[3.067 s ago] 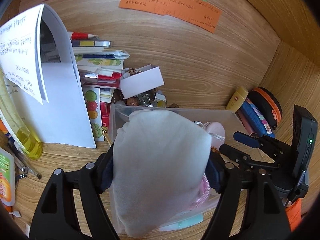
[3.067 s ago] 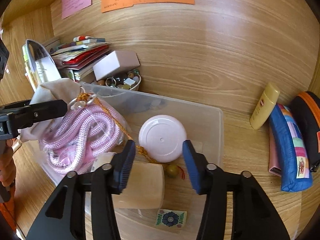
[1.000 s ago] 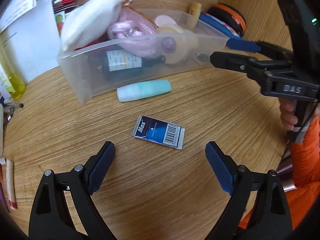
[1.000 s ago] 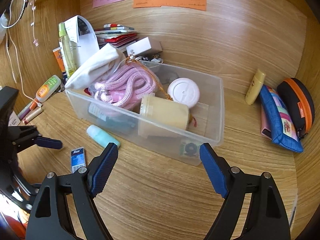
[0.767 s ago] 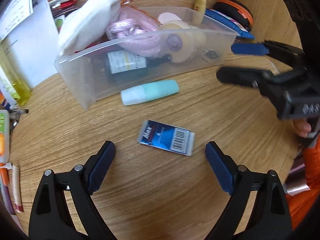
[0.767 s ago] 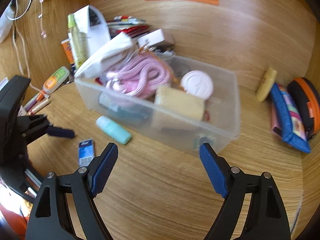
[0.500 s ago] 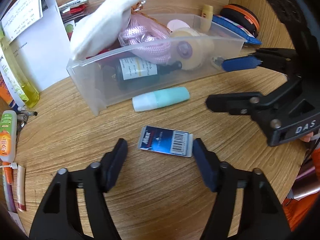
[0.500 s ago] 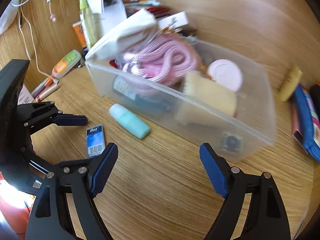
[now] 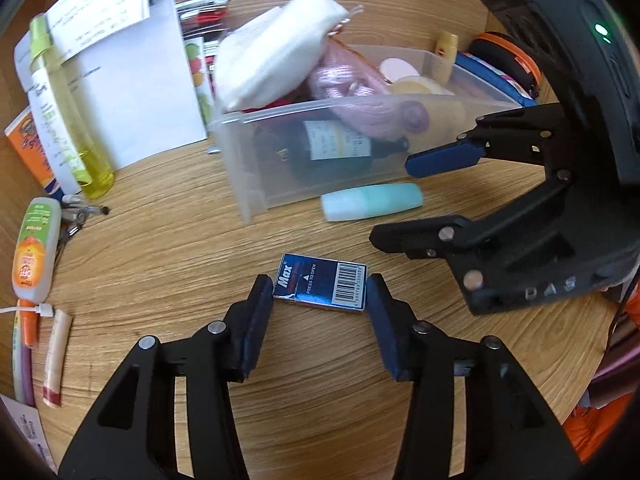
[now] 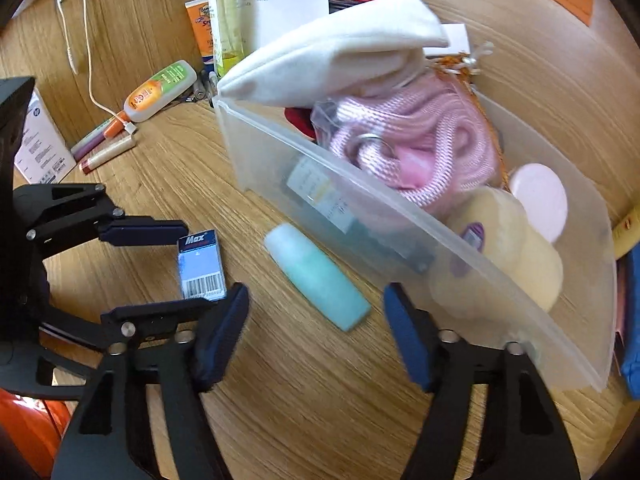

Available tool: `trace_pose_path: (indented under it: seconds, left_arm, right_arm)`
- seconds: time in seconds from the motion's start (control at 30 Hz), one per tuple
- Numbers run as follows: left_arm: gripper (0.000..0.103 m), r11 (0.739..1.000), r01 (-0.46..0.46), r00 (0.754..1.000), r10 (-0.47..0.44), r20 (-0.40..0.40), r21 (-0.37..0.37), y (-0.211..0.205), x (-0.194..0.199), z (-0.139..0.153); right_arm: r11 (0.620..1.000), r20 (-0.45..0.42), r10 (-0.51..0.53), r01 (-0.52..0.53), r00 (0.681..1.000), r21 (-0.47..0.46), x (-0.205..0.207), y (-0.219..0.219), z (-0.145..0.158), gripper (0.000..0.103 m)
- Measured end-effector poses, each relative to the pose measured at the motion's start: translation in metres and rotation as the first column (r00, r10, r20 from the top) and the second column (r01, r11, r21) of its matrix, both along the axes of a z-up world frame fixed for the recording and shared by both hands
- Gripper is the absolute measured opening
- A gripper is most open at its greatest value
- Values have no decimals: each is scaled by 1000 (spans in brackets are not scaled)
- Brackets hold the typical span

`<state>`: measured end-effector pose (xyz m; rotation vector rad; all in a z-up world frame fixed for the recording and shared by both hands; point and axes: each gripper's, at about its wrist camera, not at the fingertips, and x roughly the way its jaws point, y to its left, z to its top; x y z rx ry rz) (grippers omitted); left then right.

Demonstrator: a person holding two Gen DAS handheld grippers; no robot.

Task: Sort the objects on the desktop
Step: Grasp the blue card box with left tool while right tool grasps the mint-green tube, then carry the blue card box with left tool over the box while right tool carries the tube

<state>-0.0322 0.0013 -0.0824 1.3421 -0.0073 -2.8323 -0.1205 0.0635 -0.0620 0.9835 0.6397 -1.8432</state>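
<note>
A small blue Max staple box (image 9: 320, 287) lies flat on the wooden desk. My left gripper (image 9: 319, 295) has its pads at both short ends of the box, seemingly touching it; the box (image 10: 200, 265) also shows in the right wrist view. My right gripper (image 10: 316, 320) is open, with a mint green tube (image 10: 316, 276) lying just ahead of its fingers; the tube (image 9: 372, 201) rests against the clear plastic bin (image 9: 256, 184). The bin (image 10: 400, 224) holds a white pouch (image 10: 332, 56), a pink rope (image 10: 420, 140), a dark bottle and round containers.
At the left stand a yellow bottle (image 9: 64, 120), white papers (image 9: 132, 80) and an orange tube (image 9: 34, 252), with pens and sticks (image 9: 54, 360) near the desk edge. Pencil cases (image 9: 504, 68) lie behind the bin. A white cable (image 10: 92, 80) runs along the desk.
My left gripper dropped the white pouch into the bin, pulled back, then closed in around the staple box. My right gripper swung down and left toward the green tube and narrowed.
</note>
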Motion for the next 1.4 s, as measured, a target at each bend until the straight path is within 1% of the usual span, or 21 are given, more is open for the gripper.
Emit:
trace_pose_path:
  seconds: [0.07, 0.1, 0.17, 0.23, 0.27, 0.33, 0.37, 0.43, 0.47, 0.5, 0.6, 0.67, 0.8, 0.9, 1.0, 1.17, 1.23, 1.3, 1.4]
  left_arm:
    - [48, 1000, -18, 1000, 18, -9, -5, -8, 5, 1]
    - [48, 1000, -30, 999, 30, -13, -2, -15, 9, 2]
    - [48, 997, -75, 997, 75, -30, 8, -25, 13, 4]
    - [48, 993, -115, 993, 116, -32, 11, -32, 12, 4]
    - [48, 991, -133, 991, 134, -31, 25, -36, 11, 4]
    - [48, 990, -135, 990, 136, -42, 34, -40, 12, 6]
    - [48, 990, -134, 990, 135, -51, 32, -39, 13, 6]
    - [48, 992, -124, 990, 125, -61, 18, -34, 13, 7]
    - [48, 993, -120, 990, 121, -69, 8, -32, 14, 7]
    - [48, 993, -114, 991, 114, -74, 4, -31, 15, 8]
    - [48, 994, -110, 990, 110, -90, 7, -32, 18, 10]
    - [48, 993, -116, 989, 118, -86, 28, -35, 18, 11]
    - [48, 986, -156, 986, 159, -48, 65, -39, 15, 8]
    - [48, 983, -162, 986, 166, -36, 84, -42, 15, 7]
    - [48, 984, -151, 986, 156, -49, 95, -38, 14, 13]
    - [48, 988, -118, 985, 130, -115, 103, -27, 11, 36]
    - [48, 989, -101, 982, 117, -146, 109, -22, 8, 47]
    - [48, 991, -82, 979, 100, -180, 106, -15, 5, 59]
    - [48, 993, -60, 969, 81, -232, 99, -3, 1, 75]
  right_arm:
    - [1000, 40, 13, -13, 999, -5, -3, -6, -1, 59]
    - [1000, 47, 17, -17, 999, -5, -3, -7, -1, 53]
    - [1000, 49, 18, -18, 999, 9, -4, -12, -4, 48]
    - [1000, 78, 13, -15, 997, 25, -5, -17, -8, 49]
    - [1000, 77, 7, -9, 997, 19, -4, -19, -8, 49]
    - [1000, 66, 7, -9, 998, 26, -1, -20, -9, 50]
    - [1000, 56, 7, -9, 998, 27, 1, -21, -10, 48]
    - [999, 28, 14, -15, 999, 29, 6, -23, -10, 39]
    - [999, 37, 23, -24, 999, 23, 8, -23, -10, 29]
    - [999, 34, 23, -24, 999, 23, 9, -23, -10, 24]
    - [1000, 39, 24, -25, 999, 12, 12, -20, -11, 23]
    - [1000, 30, 22, -22, 999, 1, 17, -20, -13, 23]
    - [998, 102, -5, 12, 995, -63, 16, -1, -11, 23]
    - [994, 110, -33, 44, 993, -101, 19, 11, -3, 23]
    - [985, 109, -64, 80, 992, -154, 16, 33, 13, 23]
    - [962, 92, -117, 136, 989, -236, 14, 57, 39, 23]
    - [942, 103, -130, 155, 986, -298, 9, 72, 54, 23]
    - [925, 98, -146, 171, 984, -338, 3, 85, 66, 23]
    - [899, 59, -184, 193, 981, -393, -4, 98, 85, 23]
